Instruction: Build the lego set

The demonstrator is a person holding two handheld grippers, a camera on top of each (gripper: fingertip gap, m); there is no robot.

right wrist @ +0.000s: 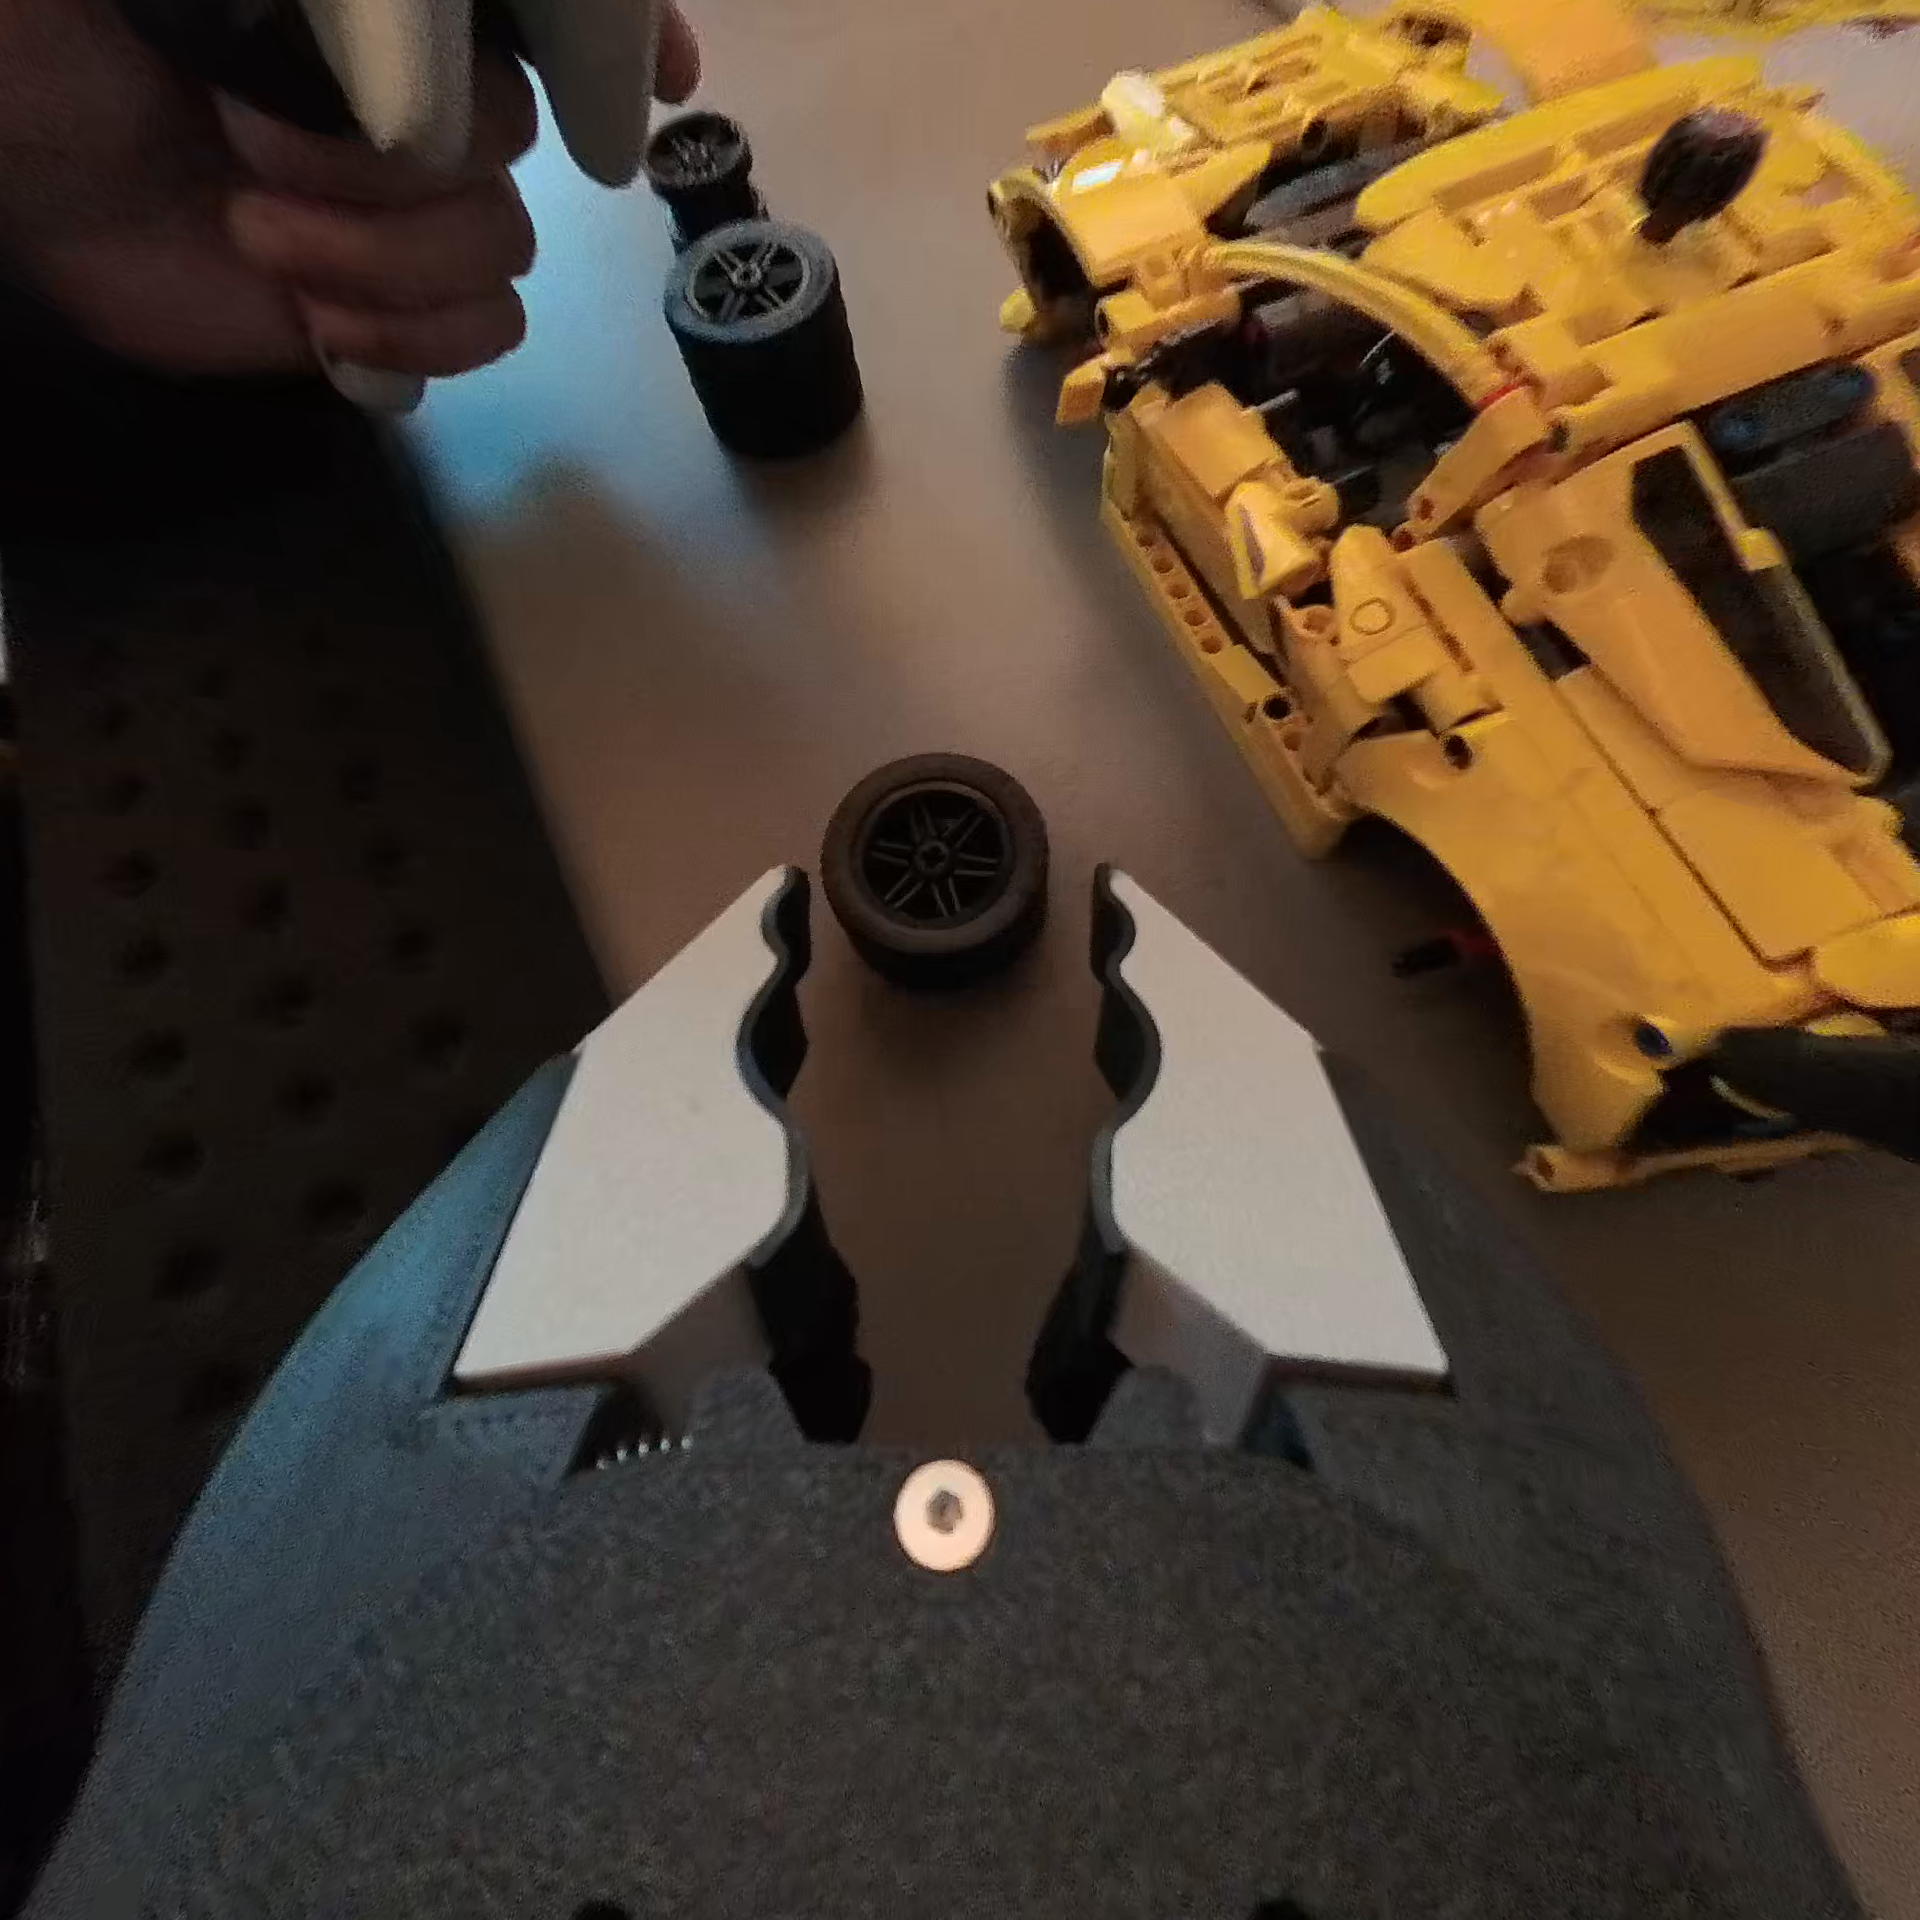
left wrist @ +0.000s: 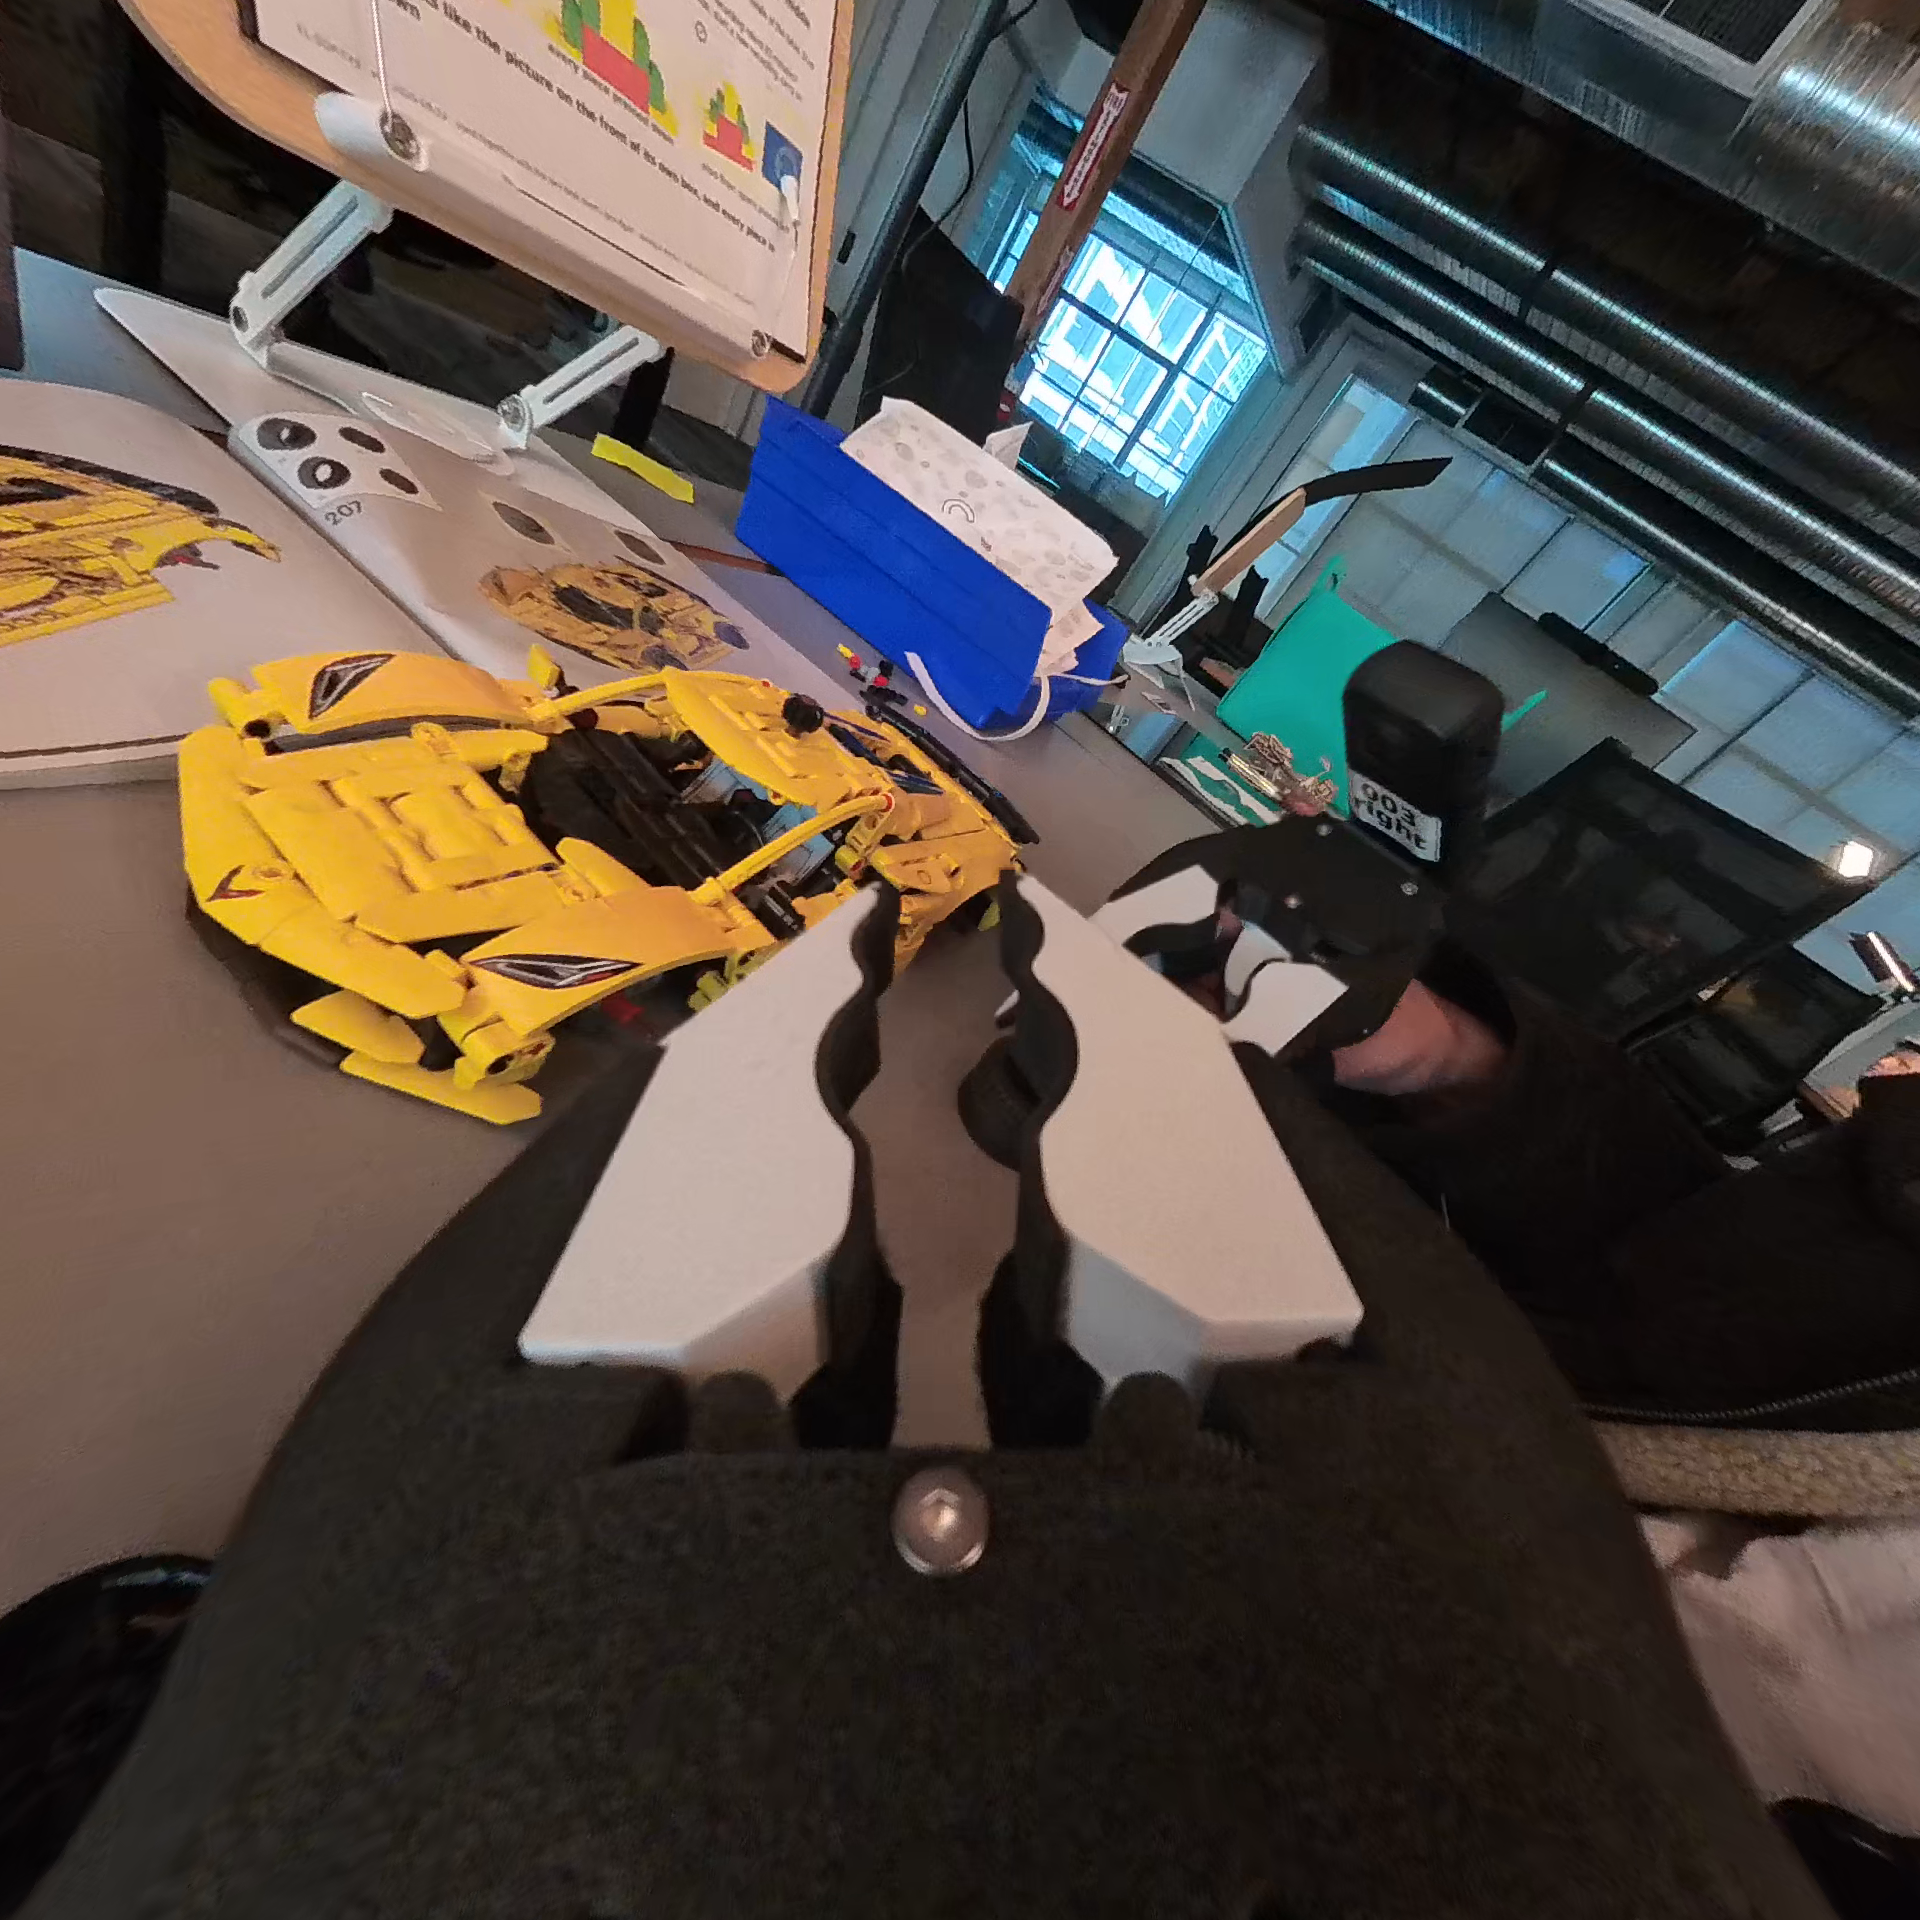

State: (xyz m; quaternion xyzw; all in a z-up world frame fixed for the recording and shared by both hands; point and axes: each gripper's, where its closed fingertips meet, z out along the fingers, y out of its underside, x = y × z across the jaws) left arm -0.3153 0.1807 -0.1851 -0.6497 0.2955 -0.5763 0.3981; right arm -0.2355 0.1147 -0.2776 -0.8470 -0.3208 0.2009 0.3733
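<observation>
Hovering over a black wheel [right wrist: 933, 871], the right gripper [right wrist: 948, 883] had its fingers spread, the wheel lying at its tips on the dark table [right wrist: 727, 644].

Upper centre of the left wrist view, a blue bin [left wrist: 894, 566] held white printed paper bags [left wrist: 987, 499]; the yellow lego car [left wrist: 540, 831] sat left of centre beside an open instruction booklet [left wrist: 125, 582]. The left gripper [left wrist: 943, 894] showed a narrow gap between its fingers, with nothing pinched. Two more wheels [right wrist: 764, 312] stood in the upper left of the right wrist view. Windows [left wrist: 1132, 364] and ceiling ducts [left wrist: 1662, 343] filled the room behind.
</observation>
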